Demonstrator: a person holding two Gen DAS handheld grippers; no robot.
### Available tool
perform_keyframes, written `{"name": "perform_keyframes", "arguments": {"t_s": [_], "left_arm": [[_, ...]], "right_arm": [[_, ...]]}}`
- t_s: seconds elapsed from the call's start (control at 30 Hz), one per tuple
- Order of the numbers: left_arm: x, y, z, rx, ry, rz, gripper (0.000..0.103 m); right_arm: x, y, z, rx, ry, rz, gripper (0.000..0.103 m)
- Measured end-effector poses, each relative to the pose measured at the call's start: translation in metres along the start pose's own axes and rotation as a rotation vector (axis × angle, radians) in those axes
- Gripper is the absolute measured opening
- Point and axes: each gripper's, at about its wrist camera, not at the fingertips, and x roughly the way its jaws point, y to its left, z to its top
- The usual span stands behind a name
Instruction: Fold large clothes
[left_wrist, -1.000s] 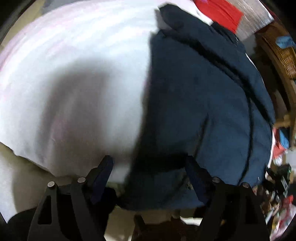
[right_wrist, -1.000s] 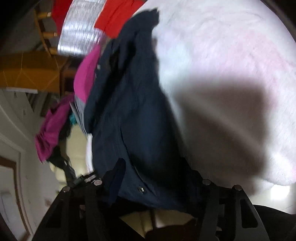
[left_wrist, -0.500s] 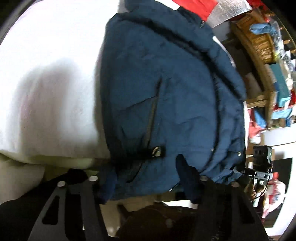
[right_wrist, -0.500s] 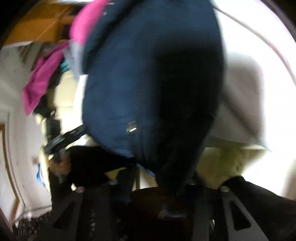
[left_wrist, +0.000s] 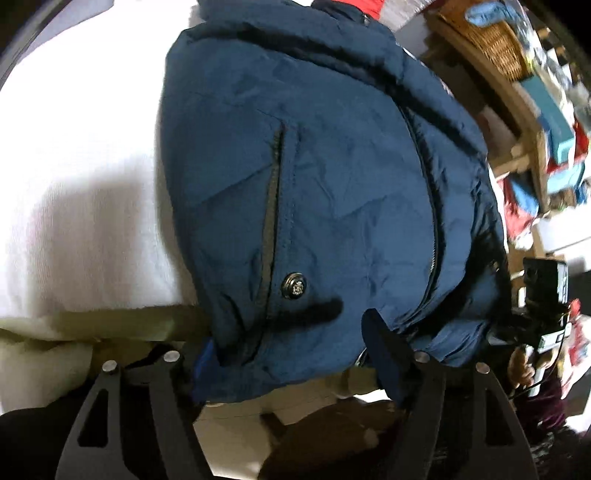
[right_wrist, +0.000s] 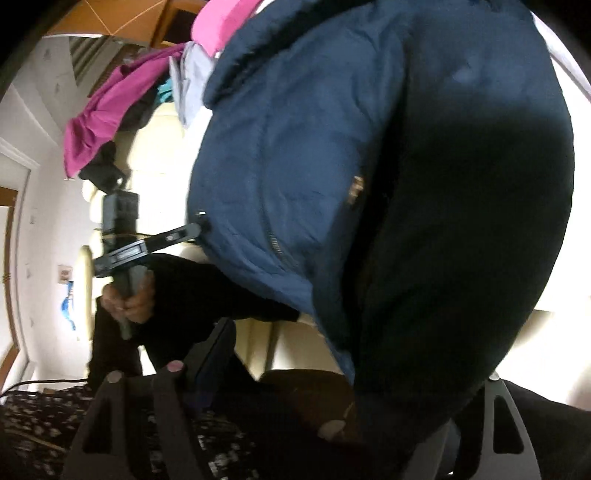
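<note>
Jacket (left_wrist: 332, 192) hem lies between both wide-spread left tongs (left_wrist: 291, 354) and right tongs (right_wrist: 332, 398), neither clamped.

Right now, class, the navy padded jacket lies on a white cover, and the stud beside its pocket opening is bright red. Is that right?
Not quite. The navy padded jacket does lie on the white cover, but the stud beside its pocket opening is dark metal, not bright red. The left wrist view shows it clearly.
</note>
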Motion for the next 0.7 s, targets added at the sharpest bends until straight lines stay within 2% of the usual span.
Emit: {"name": "perform_keyframes", "arguments": {"t_s": [0.07, 0.13, 0.2, 0.37, 0.5, 0.57, 0.63, 0.7], "left_arm": [[0.004, -0.001, 0.005, -0.016, -0.003, -0.014, 0.069], [-0.004, 0.004, 0.006, -0.043, -0.012, -0.022, 0.040], [-0.016, 0.015, 0.004, -0.068, -0.015, -0.051, 0.027], [-0.048, 0.004, 0.022, -0.070, -0.088, -0.195, 0.017], [-0.080, -0.002, 0.049, -0.074, -0.162, -0.276, 0.016], [-0.092, 0.001, 0.068, -0.104, -0.183, -0.326, 0.016], [-0.102, 0.012, 0.090, -0.123, -0.210, -0.341, 0.015], [-0.117, 0.029, 0.112, -0.169, -0.240, -0.360, 0.015]], "right_arm": [[-0.001, -0.002, 0.003, 0.010, -0.017, -0.059, 0.016], [-0.010, -0.005, 0.008, 0.035, -0.038, -0.047, 0.014], [-0.020, 0.016, 0.012, -0.003, -0.078, -0.043, 0.013], [-0.066, 0.081, 0.034, -0.173, -0.239, -0.024, 0.012], [-0.106, 0.104, 0.055, -0.222, -0.404, 0.064, 0.012], [-0.129, 0.108, 0.071, -0.224, -0.507, 0.091, 0.012], [-0.149, 0.104, 0.094, -0.192, -0.604, 0.115, 0.012], [-0.167, 0.083, 0.126, -0.096, -0.705, 0.149, 0.011]]}}
